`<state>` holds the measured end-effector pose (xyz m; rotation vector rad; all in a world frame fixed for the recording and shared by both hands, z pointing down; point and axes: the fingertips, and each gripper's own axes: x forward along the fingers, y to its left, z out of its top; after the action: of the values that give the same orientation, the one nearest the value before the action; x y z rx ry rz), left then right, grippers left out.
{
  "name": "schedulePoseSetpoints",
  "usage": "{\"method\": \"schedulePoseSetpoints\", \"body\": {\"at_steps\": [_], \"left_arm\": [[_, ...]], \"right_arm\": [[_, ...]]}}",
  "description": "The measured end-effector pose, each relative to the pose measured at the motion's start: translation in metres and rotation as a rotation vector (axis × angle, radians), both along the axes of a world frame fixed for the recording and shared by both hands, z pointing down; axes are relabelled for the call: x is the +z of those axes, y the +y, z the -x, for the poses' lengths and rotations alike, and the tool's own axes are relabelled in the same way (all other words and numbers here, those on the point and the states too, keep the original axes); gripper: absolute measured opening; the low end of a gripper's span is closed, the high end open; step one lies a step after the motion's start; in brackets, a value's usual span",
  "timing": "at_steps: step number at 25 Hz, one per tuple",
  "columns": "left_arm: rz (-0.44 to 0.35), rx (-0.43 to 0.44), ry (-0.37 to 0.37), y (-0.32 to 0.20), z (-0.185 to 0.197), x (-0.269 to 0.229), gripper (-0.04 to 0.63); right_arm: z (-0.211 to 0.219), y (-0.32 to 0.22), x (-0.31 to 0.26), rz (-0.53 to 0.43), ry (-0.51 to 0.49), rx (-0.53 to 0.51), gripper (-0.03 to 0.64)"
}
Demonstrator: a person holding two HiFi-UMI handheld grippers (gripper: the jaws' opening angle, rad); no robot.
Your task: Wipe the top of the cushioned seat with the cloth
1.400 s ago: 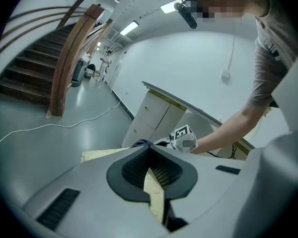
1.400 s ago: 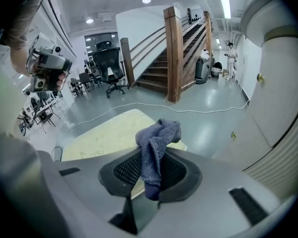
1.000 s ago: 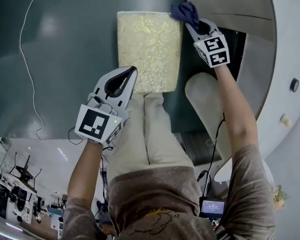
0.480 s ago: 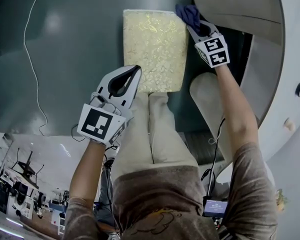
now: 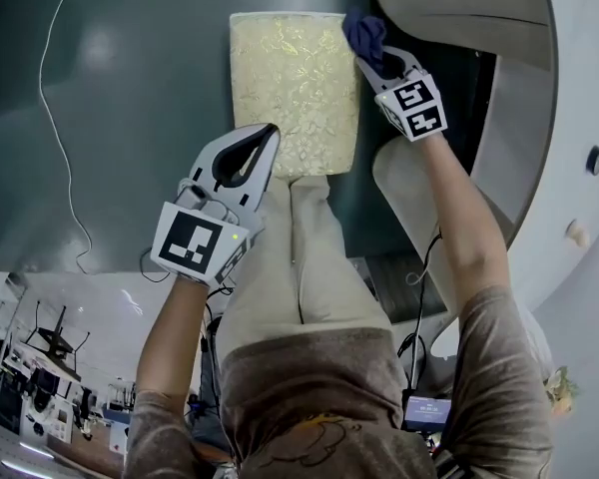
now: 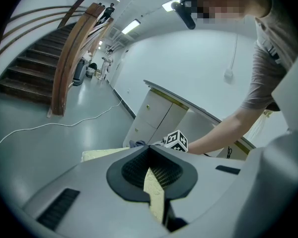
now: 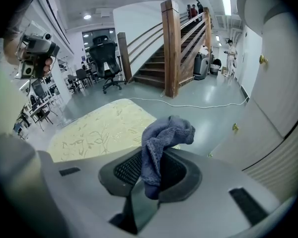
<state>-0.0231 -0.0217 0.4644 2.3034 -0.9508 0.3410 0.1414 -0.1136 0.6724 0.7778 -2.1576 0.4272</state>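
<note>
Our right claw [image 5: 371, 50] is clamped on the blue cloth [image 5: 363, 30], which bunches up out of the jaws and sits at the far right corner of the seat [image 5: 293, 88]; in the right gripper view the cloth [image 7: 164, 135] hangs over that cream, leaf-patterned top [image 7: 102, 128]. Our left claw [image 5: 267, 134] has its jaws together with nothing in them, its tip over the seat's near edge; we cannot tell whether it touches. A white cable [image 5: 58, 118] lies on the floor, well left.
</note>
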Motion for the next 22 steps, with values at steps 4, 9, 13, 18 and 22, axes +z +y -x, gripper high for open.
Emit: {"method": "schedulePoseSetpoints", "body": {"at_steps": [4,9,13,18,22], "left_arm": [[0.003,0.014,-0.003,0.007,-0.003,0.002,0.015],[-0.001,0.026,-0.011,0.013,-0.004,0.000,0.015],[-0.007,0.035,-0.006,0.015,-0.007,-0.006,0.015],[-0.016,0.061,0.002,0.021,-0.015,-0.009,0.015],[-0.016,0.079,0.009,0.027,-0.023,-0.010,0.015]], "right_arm": [[-0.001,0.021,0.001,0.008,-0.008,0.007,0.089],[0.001,0.047,-0.001,0.024,-0.015,-0.001,0.091],[0.004,0.074,-0.004,0.059,-0.012,-0.022,0.091],[0.006,0.110,-0.003,0.081,-0.008,-0.037,0.091],[0.004,0.134,-0.002,0.103,-0.016,-0.023,0.091]]}}
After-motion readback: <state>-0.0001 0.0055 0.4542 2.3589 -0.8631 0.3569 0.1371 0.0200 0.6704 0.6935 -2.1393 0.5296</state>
